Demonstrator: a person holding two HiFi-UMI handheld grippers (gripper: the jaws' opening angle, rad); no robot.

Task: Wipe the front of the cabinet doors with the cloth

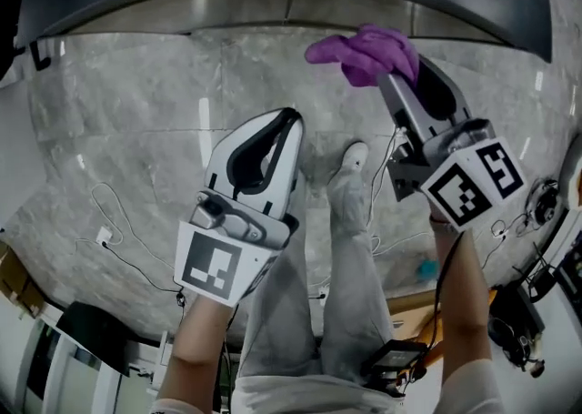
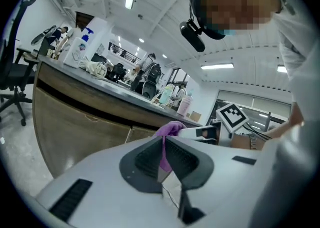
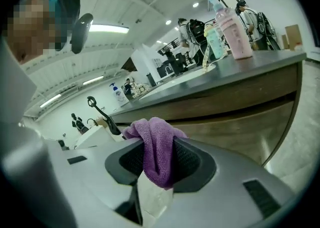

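The purple cloth (image 1: 366, 52) is bunched up, and my right gripper (image 1: 400, 77) is shut on it. In the right gripper view the cloth (image 3: 156, 147) hangs folded between the dark pads. The brown cabinet doors (image 3: 240, 117) run under a grey countertop, a short way beyond the cloth. They show as a beige strip (image 1: 227, 5) at the top of the head view. My left gripper (image 1: 293, 121) is held lower left of the right one, its jaws shut with nothing in them. In the left gripper view (image 2: 164, 143) the doors (image 2: 80, 127) lie ahead, and the cloth (image 2: 170, 129) peeks over the jaws.
The countertop carries a pink bottle (image 3: 232, 31), a white jug (image 2: 82, 46) and other clutter. An office chair (image 2: 15, 71) stands at the far left. White cables (image 1: 118, 239) trail over the marble floor. The person's legs and shoe (image 1: 350, 162) are below the grippers.
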